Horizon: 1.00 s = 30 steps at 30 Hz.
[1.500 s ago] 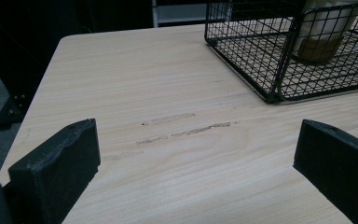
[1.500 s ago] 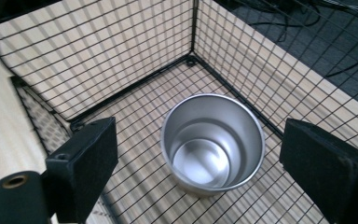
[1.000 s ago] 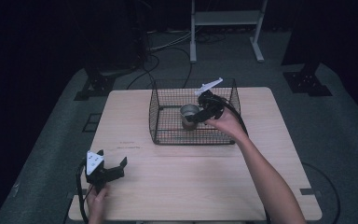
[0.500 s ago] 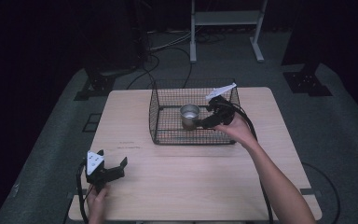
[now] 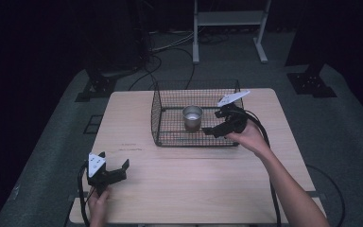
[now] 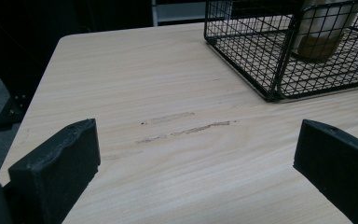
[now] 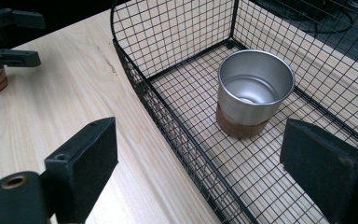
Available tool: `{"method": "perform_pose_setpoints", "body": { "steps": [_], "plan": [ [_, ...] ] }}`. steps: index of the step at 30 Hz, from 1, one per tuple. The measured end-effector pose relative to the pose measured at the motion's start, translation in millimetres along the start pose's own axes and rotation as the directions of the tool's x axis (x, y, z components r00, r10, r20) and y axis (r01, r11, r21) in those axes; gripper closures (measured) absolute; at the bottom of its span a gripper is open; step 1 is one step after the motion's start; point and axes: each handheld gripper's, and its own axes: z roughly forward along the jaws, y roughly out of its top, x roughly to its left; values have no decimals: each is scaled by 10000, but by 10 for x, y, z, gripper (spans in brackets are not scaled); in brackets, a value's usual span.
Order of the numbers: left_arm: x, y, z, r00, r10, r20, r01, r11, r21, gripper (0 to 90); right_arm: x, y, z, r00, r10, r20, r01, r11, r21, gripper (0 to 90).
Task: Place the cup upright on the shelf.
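The metal cup [image 5: 192, 117] stands upright inside the wire basket [image 5: 170, 137], just ahead of the wide-open, empty right gripper [image 5: 219, 122], far nearer it than the open left gripper [image 5: 108, 171] idling well back.

text: none legible | labels: none | numbers: none

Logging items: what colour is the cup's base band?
Brown, under the silver cup; clearest in the right gripper view.

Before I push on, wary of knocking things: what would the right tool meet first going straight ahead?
Probably the metal cup inside the wire basket; the right tool is open, its jaws straddling the near wall, which may catch first.
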Motion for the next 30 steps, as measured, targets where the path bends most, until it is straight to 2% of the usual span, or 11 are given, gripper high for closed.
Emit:
{"method": "perform_pose_setpoints", "body": {
  "steps": [12, 30],
  "plan": [
    [2, 0, 0, 10000, 83, -14, -83, 10000, 35, 0, 46, -219, -148, 9997, 132, -206, -135, 9999, -108, 106],
    [-6, 0, 1, 10000, 57, -21, -57, 10000, 57, 0, 92, -495, -241, 9986, 304, -439, -312, 9994, -171, 106]
  ]
}}
